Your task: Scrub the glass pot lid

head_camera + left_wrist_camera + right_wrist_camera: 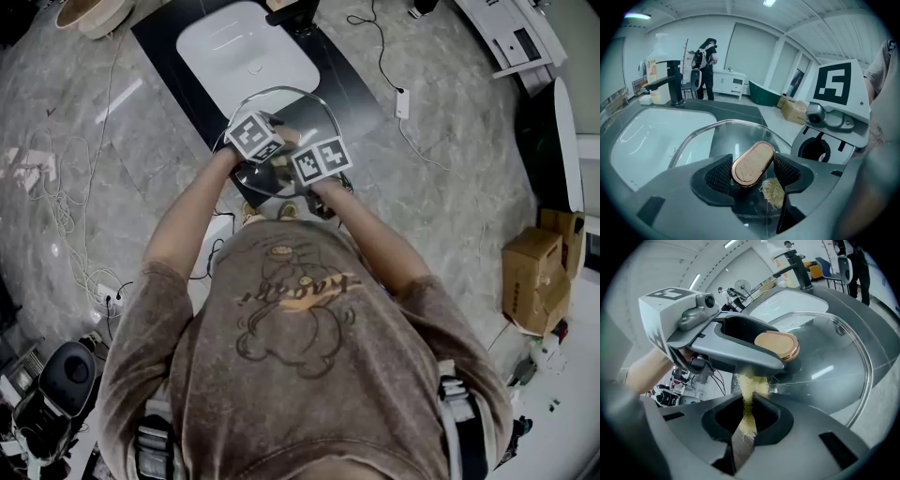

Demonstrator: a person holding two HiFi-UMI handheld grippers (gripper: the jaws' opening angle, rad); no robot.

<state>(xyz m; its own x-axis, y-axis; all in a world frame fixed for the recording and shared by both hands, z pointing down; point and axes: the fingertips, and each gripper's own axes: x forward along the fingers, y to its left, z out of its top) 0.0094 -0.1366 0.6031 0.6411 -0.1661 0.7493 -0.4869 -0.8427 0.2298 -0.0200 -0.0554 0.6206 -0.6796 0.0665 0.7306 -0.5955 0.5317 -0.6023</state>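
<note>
Because glass is slippery and hard to pinch, the left gripper [753, 174] is clamped on the knob [751, 161] of the lid [731, 138], with a pad on each side of it. The knob is the one part that sticks up, so it makes a good handle. I think it is held this way so the lid cannot slide or spin while it is rubbed. The lid is tipped up at the near end of the dark desk [164, 42], just on the person's side of the white sink [647, 140]. I cannot tell if its low rim rests on the desk or hangs a little above it. Being next to the sink makes sense, since water for a rinse is close by. The right gripper [747, 420] is squeezed tight on a yellow scrubber [749, 385], a stringy tuft that pokes out past its tips. The tuft reaches up to the glass right beside the knob, under the left gripper. It is held by its tail, so the loose end can bend and wipe into that tight corner. The two grippers are very near each other, so the rubbing one has little room and could bump the holding one. I would guess the wide glass away from the knob needs a rub too.
</note>
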